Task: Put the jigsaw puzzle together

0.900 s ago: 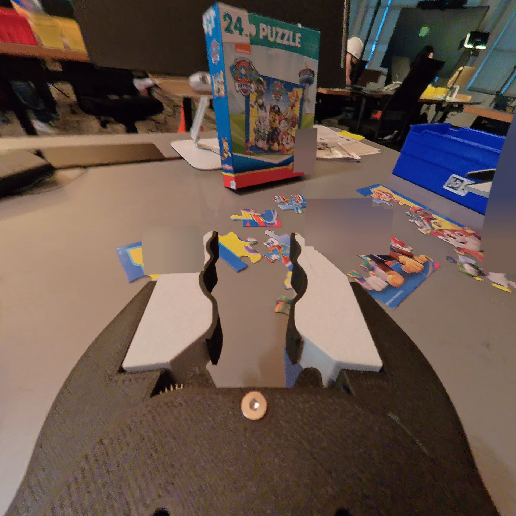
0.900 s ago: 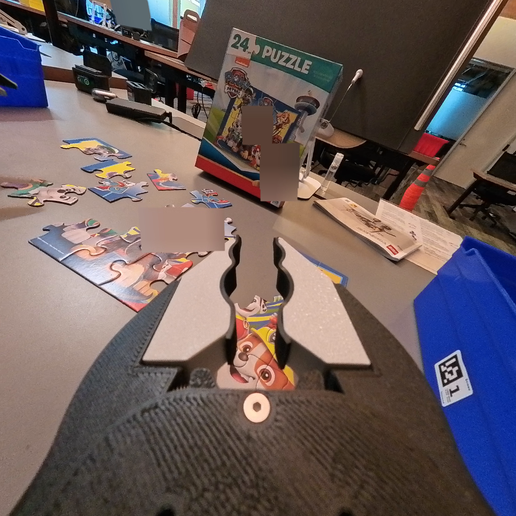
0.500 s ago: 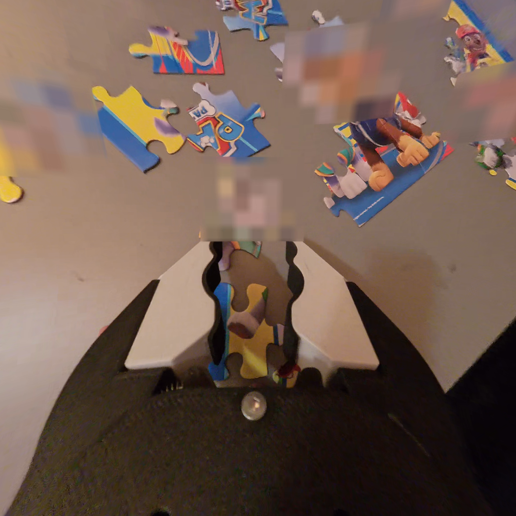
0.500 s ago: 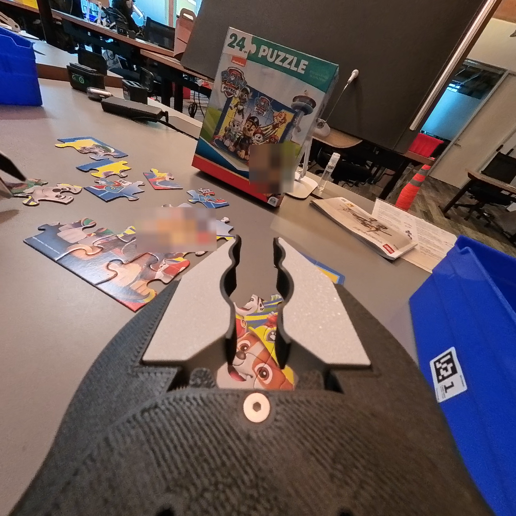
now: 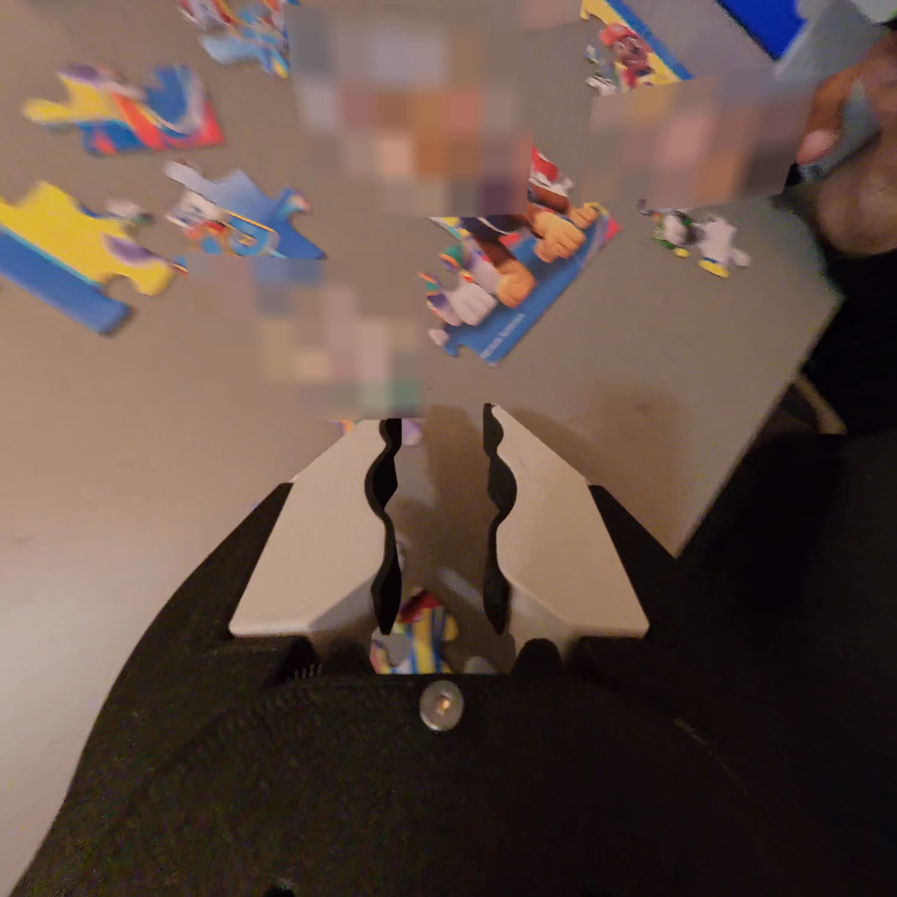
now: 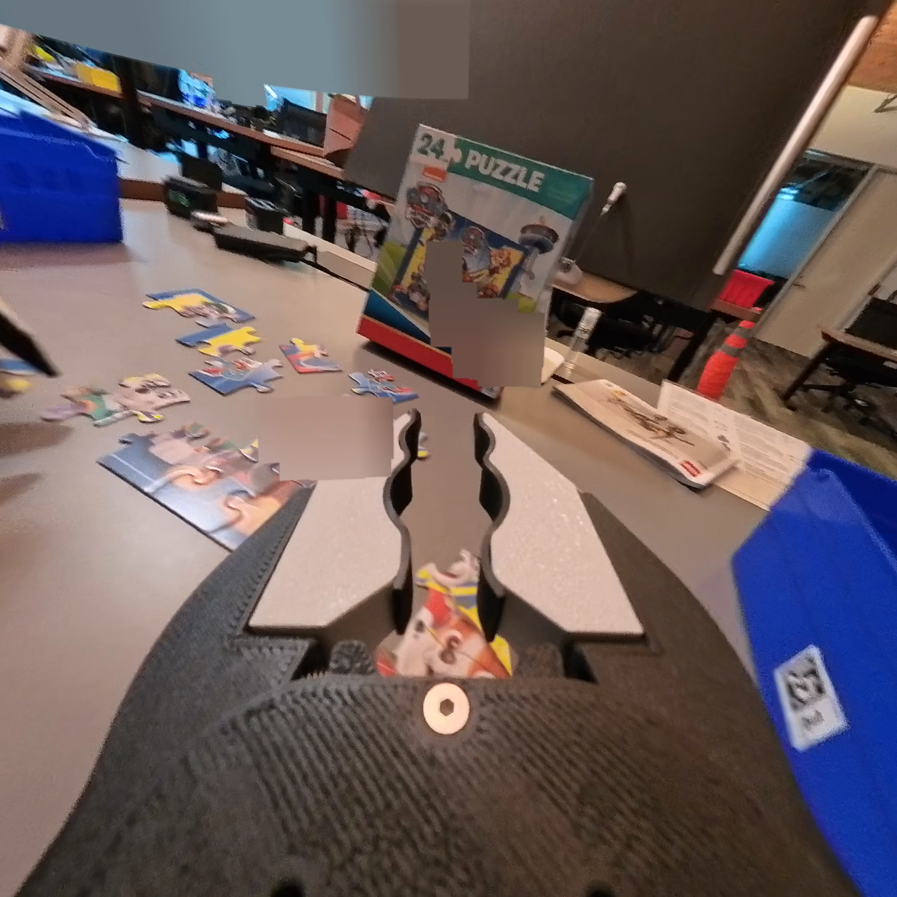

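My left gripper [image 5: 439, 417] points down at the grey table [image 5: 121, 485]. Its jaws stand apart, with bare table between the tips. A colourful puzzle piece [image 5: 417, 636] shows low between the finger bases, under the fingers. My right gripper [image 6: 445, 417] hovers low over the table [image 6: 97, 606]. Its jaws are apart, and a puzzle piece with a cartoon dog [image 6: 446, 631] lies beneath them and is not pinched. An assembled puzzle section [image 6: 194, 480] lies left of it and also shows in the left wrist view [image 5: 509, 281]. One finger of the left gripper [image 6: 24, 349] shows at the left edge.
Loose puzzle pieces [image 5: 73, 252] [image 6: 233, 373] are scattered over the table. The puzzle box [image 6: 475, 252] stands upright at the back. A booklet [image 6: 645, 432] and a blue bin [image 6: 835, 631] are at the right. A hand [image 5: 854, 194] is at the table edge [image 5: 752, 412]. About 25 cm separates my left fingertips from my right. From my left tips it is roughly 10 cm to the assembled puzzle section [image 6: 194, 480]; from my right, 15 cm. My left wrist view [image 5: 520, 278] looks at it from another angle.
My left gripper tipped from level to looking down at the table, then swung while its jaws narrowed. My right gripper tilted slightly; the dog piece slid lower in view along with the table.
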Motion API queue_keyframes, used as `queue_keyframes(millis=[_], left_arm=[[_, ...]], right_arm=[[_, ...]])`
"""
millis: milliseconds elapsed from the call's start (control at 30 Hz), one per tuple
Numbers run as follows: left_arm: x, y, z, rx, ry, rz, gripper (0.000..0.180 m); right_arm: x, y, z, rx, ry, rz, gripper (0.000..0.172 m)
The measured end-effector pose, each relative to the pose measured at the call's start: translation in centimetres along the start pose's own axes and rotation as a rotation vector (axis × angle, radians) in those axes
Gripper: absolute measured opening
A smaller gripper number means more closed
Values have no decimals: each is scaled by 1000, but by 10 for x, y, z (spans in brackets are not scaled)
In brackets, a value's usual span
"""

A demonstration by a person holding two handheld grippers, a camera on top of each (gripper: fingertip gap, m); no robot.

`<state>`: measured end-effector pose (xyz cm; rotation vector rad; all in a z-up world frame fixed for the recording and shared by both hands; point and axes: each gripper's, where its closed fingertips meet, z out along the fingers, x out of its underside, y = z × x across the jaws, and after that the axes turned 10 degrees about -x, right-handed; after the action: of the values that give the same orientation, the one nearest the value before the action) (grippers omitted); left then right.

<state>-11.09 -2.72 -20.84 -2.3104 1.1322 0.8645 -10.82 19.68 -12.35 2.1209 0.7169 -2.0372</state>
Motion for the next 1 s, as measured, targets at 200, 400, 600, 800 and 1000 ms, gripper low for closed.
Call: queue_keyframes(millis=[200, 400, 600, 800, 1000], left_arm=[[-12, 44, 1, -109, -90, 21, 34], [-40, 47, -39, -55, -530, -104, 34], [-45, 44, -79, 163, -750, -251, 28], [-40, 51, -83, 201, -774, -321, 31], [-40, 55, -86, 210, -791, -346, 33]], right_arm=[[-24, 76, 53, -376, 106, 133, 37], [-4, 170, 110, -705, 415, 98, 67], [45, 207, 142, -707, 615, 10, 86], [53, 201, 146, -679, 633, 78, 73], [53, 199, 144, -678, 645, 72, 63]])
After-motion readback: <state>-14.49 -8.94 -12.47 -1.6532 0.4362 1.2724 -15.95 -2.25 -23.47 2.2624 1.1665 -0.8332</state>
